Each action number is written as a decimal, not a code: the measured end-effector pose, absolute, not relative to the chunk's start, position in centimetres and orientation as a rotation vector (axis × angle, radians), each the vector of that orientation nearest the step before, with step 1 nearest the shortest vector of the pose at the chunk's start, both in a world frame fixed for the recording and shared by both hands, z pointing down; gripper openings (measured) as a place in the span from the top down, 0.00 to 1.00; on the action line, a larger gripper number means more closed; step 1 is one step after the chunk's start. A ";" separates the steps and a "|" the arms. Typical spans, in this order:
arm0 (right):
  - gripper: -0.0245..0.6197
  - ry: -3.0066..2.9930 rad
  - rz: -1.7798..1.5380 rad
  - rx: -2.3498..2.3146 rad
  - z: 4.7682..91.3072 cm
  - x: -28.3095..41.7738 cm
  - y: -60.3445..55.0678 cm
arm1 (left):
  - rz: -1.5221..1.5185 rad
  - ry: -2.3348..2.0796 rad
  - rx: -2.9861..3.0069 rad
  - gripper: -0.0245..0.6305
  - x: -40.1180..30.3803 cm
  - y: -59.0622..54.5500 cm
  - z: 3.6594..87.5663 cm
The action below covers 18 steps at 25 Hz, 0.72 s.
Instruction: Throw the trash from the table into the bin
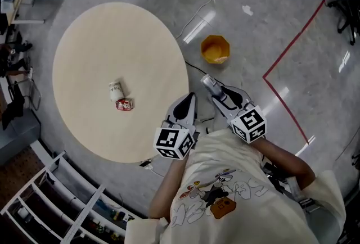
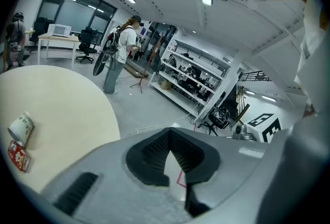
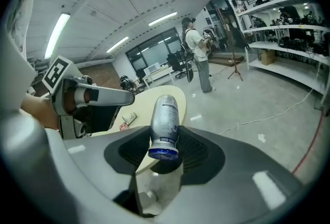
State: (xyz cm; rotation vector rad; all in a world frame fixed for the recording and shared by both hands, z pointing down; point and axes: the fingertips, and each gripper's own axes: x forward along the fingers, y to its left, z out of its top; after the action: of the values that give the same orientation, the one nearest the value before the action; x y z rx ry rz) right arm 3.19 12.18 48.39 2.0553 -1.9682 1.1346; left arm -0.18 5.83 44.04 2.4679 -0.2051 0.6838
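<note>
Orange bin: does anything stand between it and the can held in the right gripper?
Nothing visible blocks it. In the head view only bare floor separates the can, clamped in the right gripper, from the orange bin. A thin black cable lies flat on the floor beside that path, probably too low to matter.

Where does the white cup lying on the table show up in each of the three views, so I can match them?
Head view: the white cup lies left of centre, beside a red packet.
Left gripper view: at the far left edge, above the packet.
Right gripper view: small, left of the held bottle, at.
Shared landmark: the round beige table under it.
</note>
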 end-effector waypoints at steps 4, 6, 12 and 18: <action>0.68 -1.937 1.120 2.042 51.2 6.6 12.4 | 0.744 -0.197 2.456 0.95 3.0 6.2 46.6; 0.68 -1.918 1.102 2.030 53.2 8.3 12.4 | 0.764 -0.209 2.465 0.95 4.4 6.2 48.0; 0.68 -1.859 1.127 2.011 60.4 13.9 11.6 | 0.835 -0.218 2.440 0.95 9.2 6.3 54.2; 0.68 -1.821 1.154 1.997 67.9 16.3 10.5 | 0.936 -0.192 2.420 0.95 12.1 6.5 62.1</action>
State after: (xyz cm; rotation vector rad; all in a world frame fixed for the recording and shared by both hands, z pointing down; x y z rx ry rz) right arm 16.25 10.52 67.87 1.9966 -1.8208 1.1536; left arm 12.07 6.47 62.13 2.4200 -0.1915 0.9363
